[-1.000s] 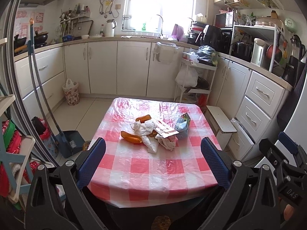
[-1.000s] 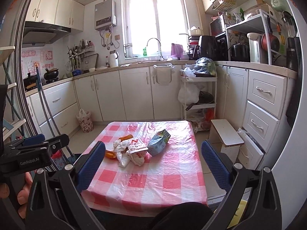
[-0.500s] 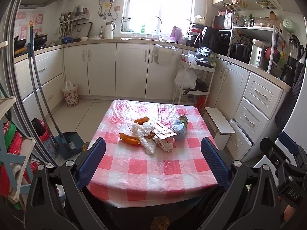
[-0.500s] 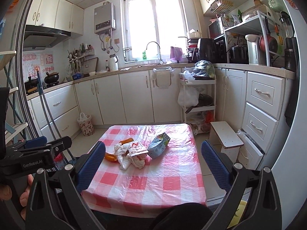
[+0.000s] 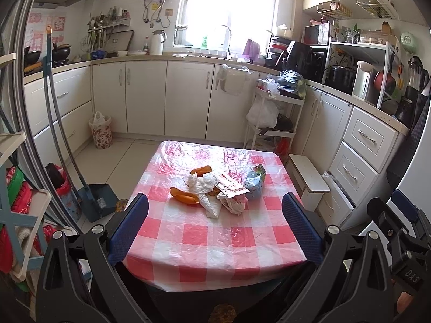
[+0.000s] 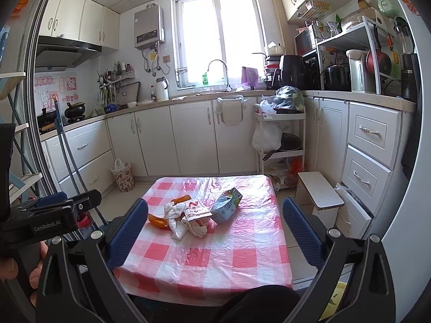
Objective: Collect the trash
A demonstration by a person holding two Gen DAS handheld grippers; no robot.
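Both grippers, left gripper (image 5: 215, 224) and right gripper (image 6: 215, 230), jaws spread wide and empty, trash pile (image 5: 215, 192) ahead between them mid checkered table (image 5: 215, 245), nothing blocking, bag-lined floral bin (image 5: 101, 132) far beyond-left by cabinets, contents unclear.

We note a red-and-white checked tablecloth (image 5: 215, 231). On it: orange peels (image 5: 185, 197), white crumpled paper (image 5: 204, 185), a pale blue carton (image 6: 225, 206) with green print. Gripper pads (image 5: 129, 226) dark blue on black frames. Cabinets (image 6: 194, 137) cream; floor bin (image 6: 122, 176) floral-patterned.
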